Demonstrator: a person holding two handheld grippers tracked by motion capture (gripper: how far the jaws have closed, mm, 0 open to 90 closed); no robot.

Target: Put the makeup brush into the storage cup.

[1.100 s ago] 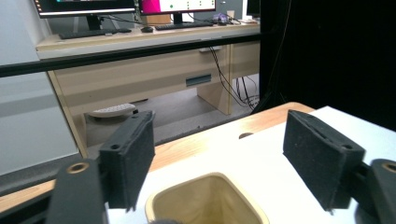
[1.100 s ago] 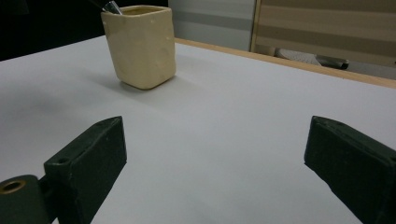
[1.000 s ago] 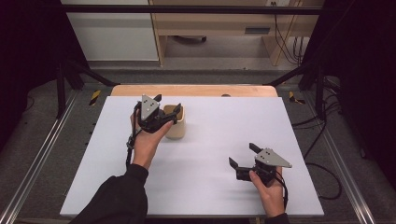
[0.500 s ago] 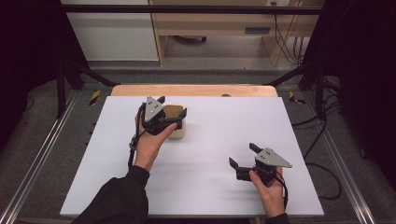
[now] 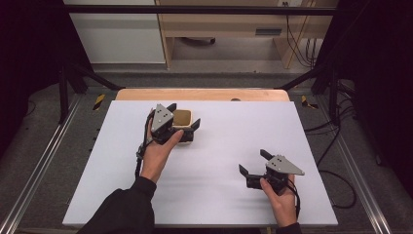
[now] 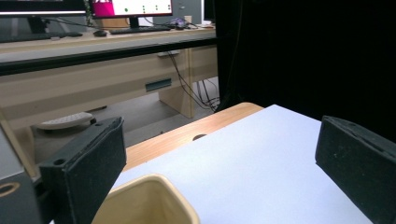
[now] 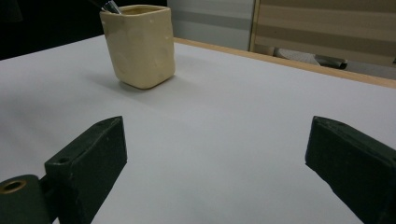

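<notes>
At the far left of the white table (image 5: 219,195), the left gripper (image 5: 184,123) has just been spreading its fingers (image 6: 88,168) and now stands wide apart around the cream cup (image 5: 184,122) without pressing it, a sign the cup has been set down and released. Well apart, the right gripper (image 5: 252,163) rests with fingers (image 7: 93,163) spread and empty. No readable writing appears.

A lab: a framed white test table (image 5: 214,195), desks with monitors (image 6: 130,8) and trailing cables (image 5: 297,46).
</notes>
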